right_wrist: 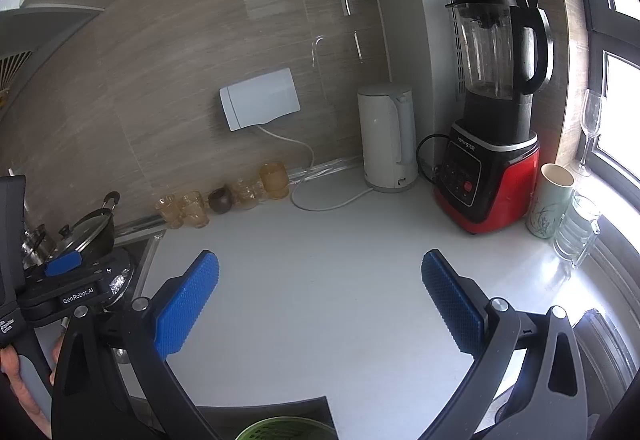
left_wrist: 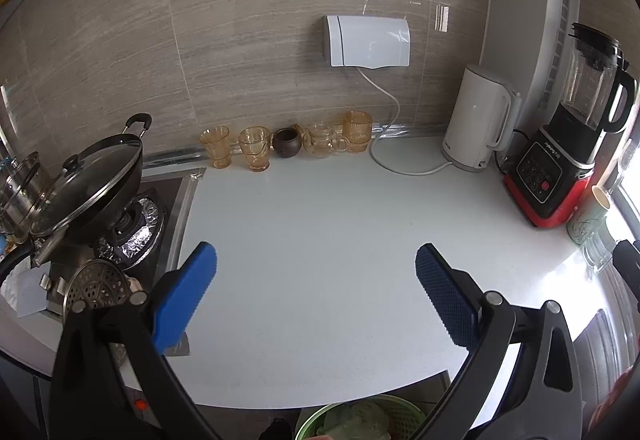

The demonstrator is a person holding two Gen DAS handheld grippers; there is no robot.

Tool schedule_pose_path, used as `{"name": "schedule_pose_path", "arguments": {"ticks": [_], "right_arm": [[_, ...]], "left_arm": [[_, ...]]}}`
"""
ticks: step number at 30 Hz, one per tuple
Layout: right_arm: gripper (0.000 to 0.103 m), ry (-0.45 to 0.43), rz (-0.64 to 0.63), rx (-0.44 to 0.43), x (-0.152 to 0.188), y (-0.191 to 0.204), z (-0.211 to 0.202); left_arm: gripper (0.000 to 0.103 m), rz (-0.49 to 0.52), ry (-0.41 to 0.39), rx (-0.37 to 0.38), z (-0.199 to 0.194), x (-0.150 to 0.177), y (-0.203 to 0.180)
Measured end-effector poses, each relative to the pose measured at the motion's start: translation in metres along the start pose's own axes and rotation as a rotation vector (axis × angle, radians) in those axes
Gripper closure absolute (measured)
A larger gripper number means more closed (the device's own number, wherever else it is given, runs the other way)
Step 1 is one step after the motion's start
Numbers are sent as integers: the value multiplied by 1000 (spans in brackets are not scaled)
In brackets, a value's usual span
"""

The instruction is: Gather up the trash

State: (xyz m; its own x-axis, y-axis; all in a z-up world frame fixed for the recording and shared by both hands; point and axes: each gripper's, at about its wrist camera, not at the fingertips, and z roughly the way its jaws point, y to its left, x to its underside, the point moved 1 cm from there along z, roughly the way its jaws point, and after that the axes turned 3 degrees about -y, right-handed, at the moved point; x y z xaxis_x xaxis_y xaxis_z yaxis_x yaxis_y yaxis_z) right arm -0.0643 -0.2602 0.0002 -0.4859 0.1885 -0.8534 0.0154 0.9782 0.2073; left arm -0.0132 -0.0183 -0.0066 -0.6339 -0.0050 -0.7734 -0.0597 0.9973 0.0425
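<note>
A green slatted bin point(left_wrist: 360, 420) sits below the counter's front edge with pale crumpled trash point(left_wrist: 356, 418) inside; its rim also shows in the right wrist view point(right_wrist: 286, 428). My left gripper point(left_wrist: 316, 260) is open and empty, held above the white counter point(left_wrist: 320, 207). My right gripper point(right_wrist: 320, 270) is open and empty, above the same counter point(right_wrist: 320, 240). The left gripper's body point(right_wrist: 68, 288) shows at the left of the right wrist view. I see no loose trash on the counter.
A wok with glass lid point(left_wrist: 88, 183) sits on the stove at left. Amber glasses, a brown pot and a glass teapot point(left_wrist: 288, 143) line the wall. A white kettle point(left_wrist: 480, 119), a red blender point(left_wrist: 560, 159), a mug point(right_wrist: 550, 199) and stacked glasses point(right_wrist: 576, 228) stand at right.
</note>
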Motion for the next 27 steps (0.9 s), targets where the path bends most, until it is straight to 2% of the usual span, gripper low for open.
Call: {"name": "schedule_pose_path", "arguments": {"ticks": [27], "right_arm": [[2, 4, -7, 10, 7, 13, -10]], "left_arm": [[8, -2, 8, 19, -3, 5, 0]]}}
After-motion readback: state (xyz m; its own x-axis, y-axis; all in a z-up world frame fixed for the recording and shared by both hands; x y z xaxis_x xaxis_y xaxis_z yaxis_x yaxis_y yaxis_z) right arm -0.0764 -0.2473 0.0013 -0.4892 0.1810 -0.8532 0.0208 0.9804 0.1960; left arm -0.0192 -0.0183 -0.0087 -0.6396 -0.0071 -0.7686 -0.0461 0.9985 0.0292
